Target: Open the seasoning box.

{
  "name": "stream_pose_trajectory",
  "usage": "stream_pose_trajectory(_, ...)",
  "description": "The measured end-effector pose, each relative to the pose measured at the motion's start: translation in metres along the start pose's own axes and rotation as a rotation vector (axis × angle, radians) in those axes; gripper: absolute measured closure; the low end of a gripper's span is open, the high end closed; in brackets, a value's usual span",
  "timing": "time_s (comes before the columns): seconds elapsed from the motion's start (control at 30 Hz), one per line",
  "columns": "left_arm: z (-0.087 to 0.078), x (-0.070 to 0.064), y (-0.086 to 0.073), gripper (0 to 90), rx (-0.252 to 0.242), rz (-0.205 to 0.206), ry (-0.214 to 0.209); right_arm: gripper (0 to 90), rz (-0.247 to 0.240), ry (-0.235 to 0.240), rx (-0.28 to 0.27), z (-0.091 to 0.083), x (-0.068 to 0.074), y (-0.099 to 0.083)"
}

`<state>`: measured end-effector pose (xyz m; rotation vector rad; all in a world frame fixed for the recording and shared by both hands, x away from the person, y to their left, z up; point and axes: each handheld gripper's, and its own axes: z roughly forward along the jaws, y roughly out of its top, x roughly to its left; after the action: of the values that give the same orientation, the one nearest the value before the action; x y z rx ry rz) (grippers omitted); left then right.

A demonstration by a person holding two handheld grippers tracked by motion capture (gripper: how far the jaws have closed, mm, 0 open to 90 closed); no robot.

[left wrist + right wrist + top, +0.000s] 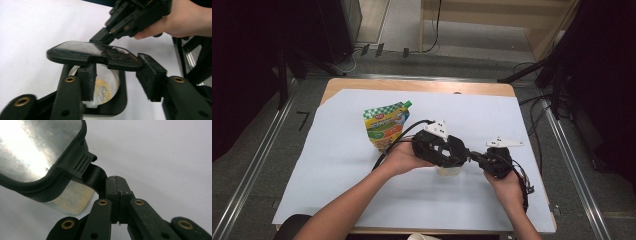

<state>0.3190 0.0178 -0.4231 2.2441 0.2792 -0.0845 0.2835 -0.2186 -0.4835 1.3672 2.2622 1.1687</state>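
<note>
Small clear plastic container [105,85] with black rim frame, upright on the white-covered counter [337,165], a thin layer of yellowish crumbs at its bottom. Black hinged lid [92,53] with clear frosted window, lifted and tilted above the opening, tab [96,176] pinched in right claw [117,188].

wooden table [417,85], white sheet cover [337,165] | grey floor [272,145] | metal rails [252,165] | dark surrounds
</note>
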Motion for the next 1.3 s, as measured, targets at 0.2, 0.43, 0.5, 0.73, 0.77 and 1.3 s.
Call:
stream_pose_trajectory(0.2,0.002,0.001,0.011,61.1,0.026,-0.039,-0.037,90.0,-0.001,0.001,-0.001,0.0,0.0,0.0)
stream_pose_trajectory(0.43,0.007,0.003,0.018,70.8,0.012,-0.047,-0.088,90.0,-0.002,0.002,0.004,-0.001,0.001,0.0)
stream_pose_trajectory(0.5,0.01,0.004,0.02,72.7,0.009,-0.058,-0.106,90.0,-0.008,0.001,0.004,-0.001,0.001,0.0)
stream_pose_trajectory(0.73,0.021,0.01,0.025,76.9,0.015,-0.092,-0.165,90.0,-0.008,0.001,0.004,-0.003,0.003,-0.001)
stream_pose_trajectory(0.77,0.023,0.01,0.025,77.5,0.016,-0.097,-0.174,90.0,-0.005,0.002,0.001,-0.003,0.003,-0.001)
stream_pose_trajectory(1.3,-0.005,0.011,0.015,77.0,-0.03,-0.071,-0.138,85.3,0.011,0.025,-0.043,-0.03,0.012,-0.01)
